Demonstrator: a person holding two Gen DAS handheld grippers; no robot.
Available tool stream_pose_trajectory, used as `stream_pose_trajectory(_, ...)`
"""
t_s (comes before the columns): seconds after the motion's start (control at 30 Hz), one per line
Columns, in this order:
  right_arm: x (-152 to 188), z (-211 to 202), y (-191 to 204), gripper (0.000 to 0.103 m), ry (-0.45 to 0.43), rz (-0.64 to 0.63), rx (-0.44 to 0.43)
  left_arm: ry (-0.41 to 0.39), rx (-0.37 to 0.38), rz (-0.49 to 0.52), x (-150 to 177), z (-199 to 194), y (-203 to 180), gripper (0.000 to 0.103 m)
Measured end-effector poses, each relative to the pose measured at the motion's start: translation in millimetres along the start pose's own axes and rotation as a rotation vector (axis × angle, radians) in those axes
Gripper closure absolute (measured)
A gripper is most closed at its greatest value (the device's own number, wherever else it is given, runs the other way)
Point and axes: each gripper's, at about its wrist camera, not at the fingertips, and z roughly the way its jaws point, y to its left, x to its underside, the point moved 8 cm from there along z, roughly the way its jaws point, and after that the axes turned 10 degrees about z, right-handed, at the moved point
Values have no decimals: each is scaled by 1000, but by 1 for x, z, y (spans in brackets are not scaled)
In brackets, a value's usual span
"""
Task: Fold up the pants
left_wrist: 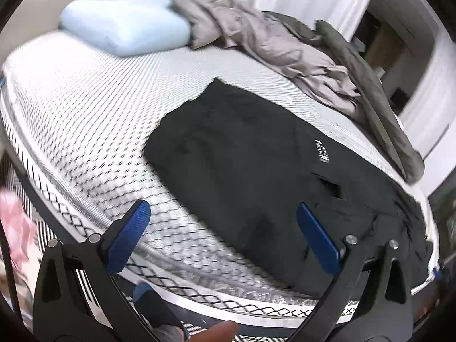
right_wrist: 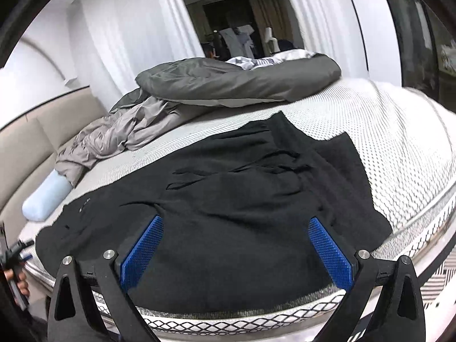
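Blue-padded fingers (left_wrist: 317, 235) of the left gripper (left_wrist: 223, 232) stand spread wide, empty, above the near edge of the mattress (left_wrist: 85, 108). Black pants (left_wrist: 242, 176) lie flat on the bed just ahead — one finger over the fabric, the other over bare mattress. From the right wrist, the right gripper (right_wrist: 236, 245) is likewise spread, holding nothing, hovering over the pants (right_wrist: 228, 199), whose legs run away toward a grey duvet (right_wrist: 239, 79). Crumpled grey sheets (left_wrist: 270, 42) and a pale blue pillow (left_wrist: 125, 25) lie near the headboard.
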Motion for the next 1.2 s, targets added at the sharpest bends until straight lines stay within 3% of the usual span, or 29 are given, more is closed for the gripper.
stream_pose_trajectory(0.03, -2, -1, -2, 0, -5, 15, 0, 11, 30, -24, 1, 3, 5, 2)
stream_pose_trajectory(0.2, -6, 0, -1, 0, -10, 18, 2, 58, 148, -40, 4, 19, 4, 23)
stream_pose_trajectory(0.37, -3, 4, 5, 0, 9, 2, -13, 75, 184, -57, 1, 32, -2, 23)
stream_pose_trajectory(0.53, -2, -1, -2, 0, 15, 7, -1, 104, 196, -151, -9, 59, -9, 24)
stream_pose_trajectory(0.6, -5, -7, -11, 0, 0, 25, 9, 99, 173, -163, -14, 67, -11, 37)
stream_pose_trajectory(0.67, -7, -16, -30, 0, -9, 78, 27, 92, 151, -156, -17, 70, -11, 72)
stream_pose_trajectory(0.73, -7, -21, -52, 0, 0, 140, 44, 78, 175, -162, -18, 68, -11, 89)
stream_pose_trajectory(0.83, -1, -19, -88, 0, 28, 217, 123, 53, 161, -171, -17, 60, -4, 97)
stream_pose_trajectory(0.97, 10, 1, -120, 0, 107, 406, 68, 31, 157, -157, -14, 48, 0, 98)
stream_pose_trajectory(1.0, 11, 5, -122, 1, 118, 436, 47, 22, 154, -149, -14, 44, 0, 98)
stream_pose_trajectory(1.07, 9, 14, -122, 20, 124, 459, 11, 1, 149, -119, -14, 32, 0, 98)
stream_pose_trajectory(1.13, 4, 18, -122, 26, 112, 429, 45, -23, 137, -97, -16, 23, 0, 98)
stream_pose_trajectory(1.2, -1, 13, -120, 38, 78, 438, 20, -35, 139, -97, -15, 16, 2, 98)
